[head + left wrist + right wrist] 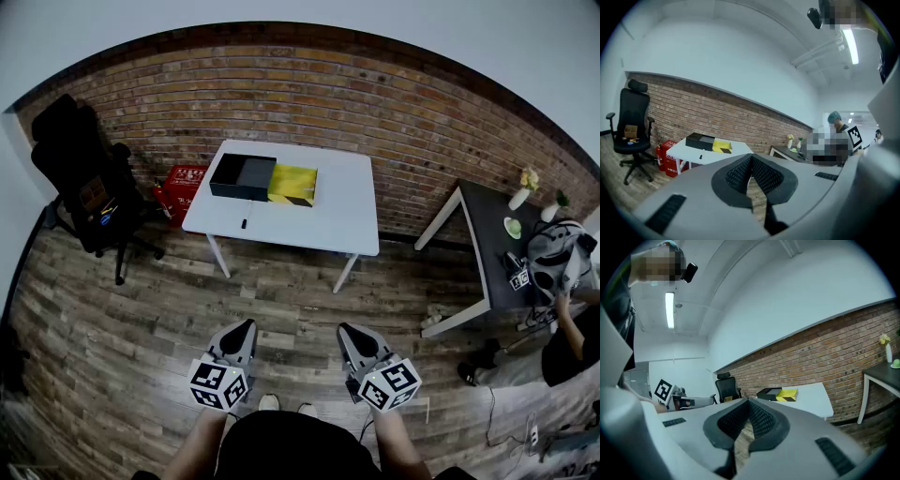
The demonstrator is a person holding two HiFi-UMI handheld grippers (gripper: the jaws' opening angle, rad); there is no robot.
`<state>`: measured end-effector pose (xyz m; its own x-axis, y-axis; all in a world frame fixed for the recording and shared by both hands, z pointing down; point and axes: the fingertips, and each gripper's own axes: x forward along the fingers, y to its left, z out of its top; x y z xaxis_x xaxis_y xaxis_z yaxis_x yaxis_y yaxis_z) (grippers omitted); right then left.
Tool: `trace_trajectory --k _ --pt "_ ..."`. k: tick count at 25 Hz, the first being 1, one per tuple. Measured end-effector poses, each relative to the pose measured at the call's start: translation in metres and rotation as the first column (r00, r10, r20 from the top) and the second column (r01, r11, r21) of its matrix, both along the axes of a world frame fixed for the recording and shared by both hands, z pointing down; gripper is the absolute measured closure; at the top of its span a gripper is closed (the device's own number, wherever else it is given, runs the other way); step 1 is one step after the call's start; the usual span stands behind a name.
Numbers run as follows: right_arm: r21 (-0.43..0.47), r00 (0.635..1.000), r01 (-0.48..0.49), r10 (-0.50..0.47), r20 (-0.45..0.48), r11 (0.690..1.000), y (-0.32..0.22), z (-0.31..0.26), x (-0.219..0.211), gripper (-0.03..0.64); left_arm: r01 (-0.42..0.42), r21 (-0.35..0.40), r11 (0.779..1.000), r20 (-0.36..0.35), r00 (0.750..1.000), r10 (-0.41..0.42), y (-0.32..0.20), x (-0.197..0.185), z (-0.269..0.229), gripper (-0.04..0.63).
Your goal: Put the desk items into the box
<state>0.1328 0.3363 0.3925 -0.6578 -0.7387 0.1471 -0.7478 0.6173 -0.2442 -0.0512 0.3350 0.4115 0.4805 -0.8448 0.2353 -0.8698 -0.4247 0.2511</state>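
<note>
Holding two grippers low over the wood floor (281, 300), well short of the white surface (328, 220). Left gripper (245, 327) clenched, nothing between its jaws. Right gripper (346, 331) likewise clenched and empty. Far ahead of both, on that surface: black box (242, 176), yellow pack (292, 185) touching its right end, small dark item (244, 224) lying nearer the grippers. Off beyond the left gripper's left, black chair (80, 178).
</note>
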Motion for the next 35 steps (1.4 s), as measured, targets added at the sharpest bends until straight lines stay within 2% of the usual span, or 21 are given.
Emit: trace_trajectory --k 10,21,35 --pt "-0.002 0.999 -0.001 0.001 -0.036 1.0 0.003 -0.001 -0.011 0.597 -0.005 0.008 1.0 -0.01 1.0 0.005 -0.002 -0.008 -0.001 0.582" --pt "-0.02 0.999 -0.032 0.032 -0.013 0.999 0.005 0.003 -0.021 0.595 -0.031 -0.001 1.0 -0.008 1.0 0.031 -0.001 -0.021 0.006 0.583" --pt "-0.012 0.999 -0.042 0.042 -0.019 0.999 0.011 0.001 -0.058 0.595 -0.025 0.021 0.999 -0.004 1.0 0.025 0.005 -0.066 0.007 0.582"
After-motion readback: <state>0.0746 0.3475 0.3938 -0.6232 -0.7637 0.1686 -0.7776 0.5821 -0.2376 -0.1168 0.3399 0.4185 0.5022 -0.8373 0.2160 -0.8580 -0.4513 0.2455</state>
